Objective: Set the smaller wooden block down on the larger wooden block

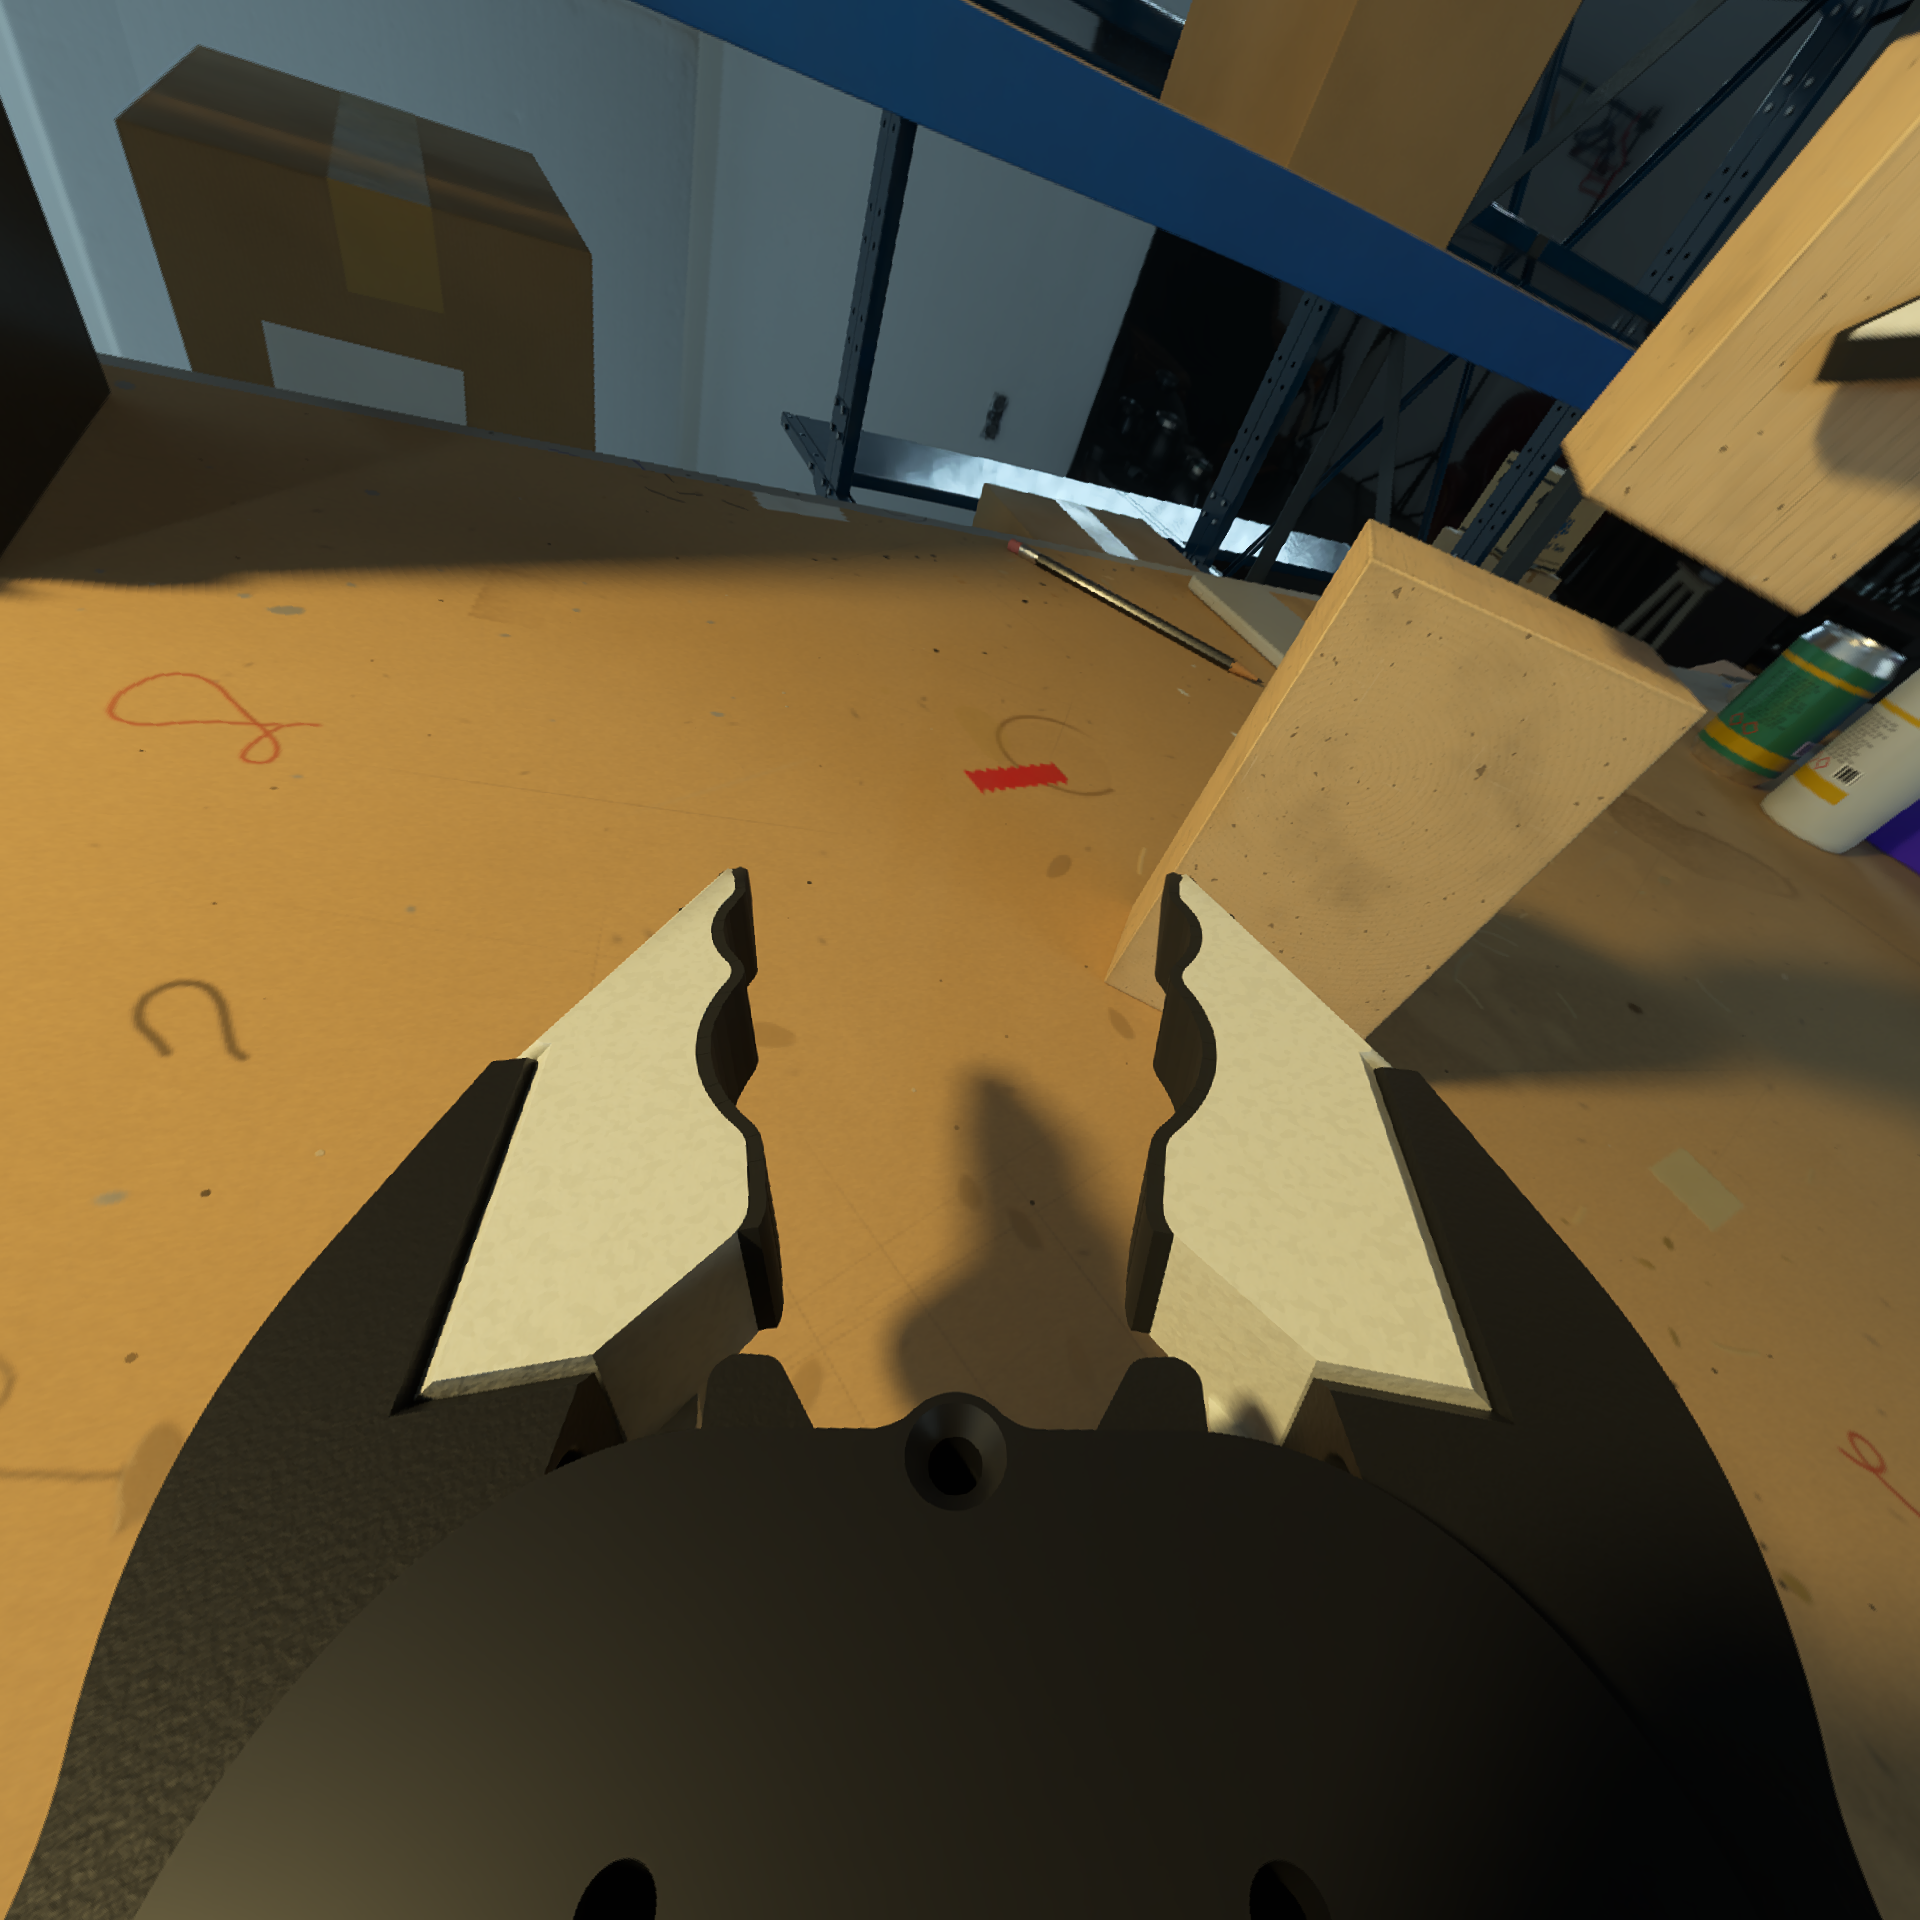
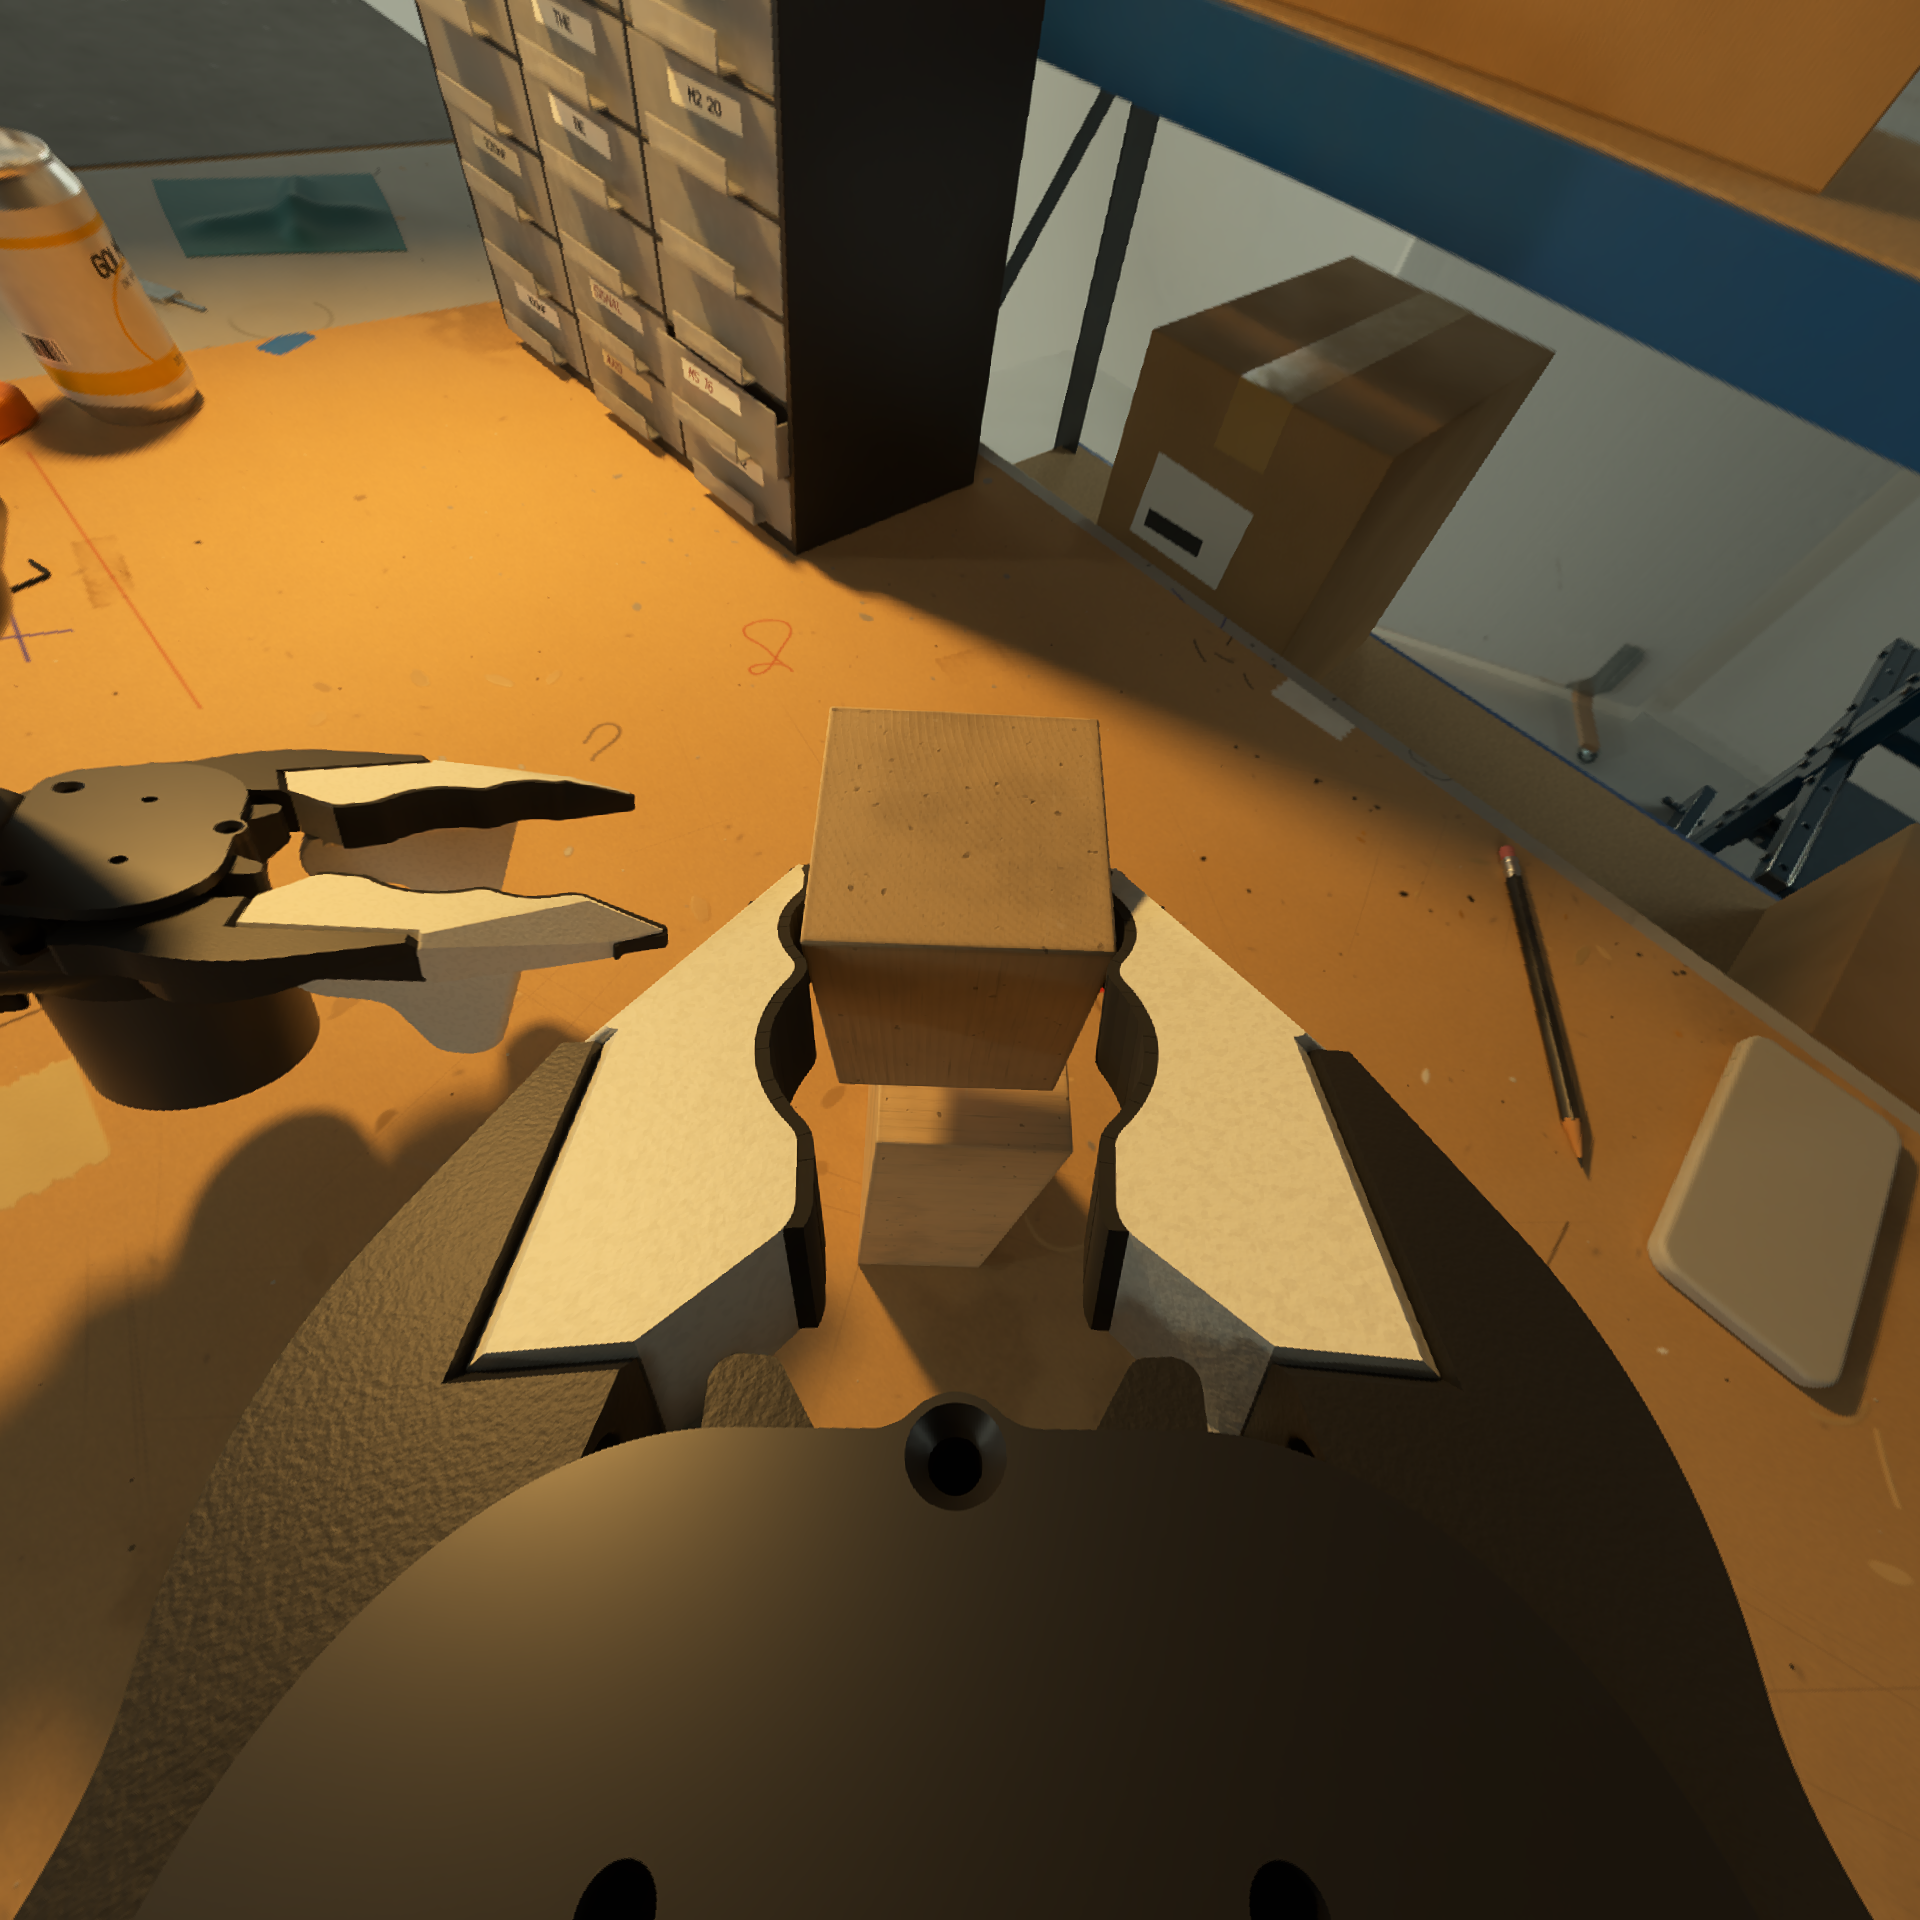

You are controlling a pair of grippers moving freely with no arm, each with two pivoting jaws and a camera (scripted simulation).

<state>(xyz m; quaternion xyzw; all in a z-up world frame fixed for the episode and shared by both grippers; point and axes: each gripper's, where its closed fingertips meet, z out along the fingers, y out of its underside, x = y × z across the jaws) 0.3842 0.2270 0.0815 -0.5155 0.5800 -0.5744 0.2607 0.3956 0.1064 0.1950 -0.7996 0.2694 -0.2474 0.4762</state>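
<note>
Gripping the smaller wooden block [image 2: 956,894] in the air, the right gripper [image 2: 958,925] carries it above the larger wooden block [image 2: 961,1174], ready for lowering. The left gripper [image 1: 956,883] waits nearby, released and empty

From my right wrist cam the held smaller block [image 2: 956,831] covers the top of the larger block [image 2: 961,1174], so I can't tell if they touch. On the left cam the smaller block [image 1: 1756,343] gets cut off at the right edge, and the right tongs [image 1: 1870,348] are just a sliver.
</note>
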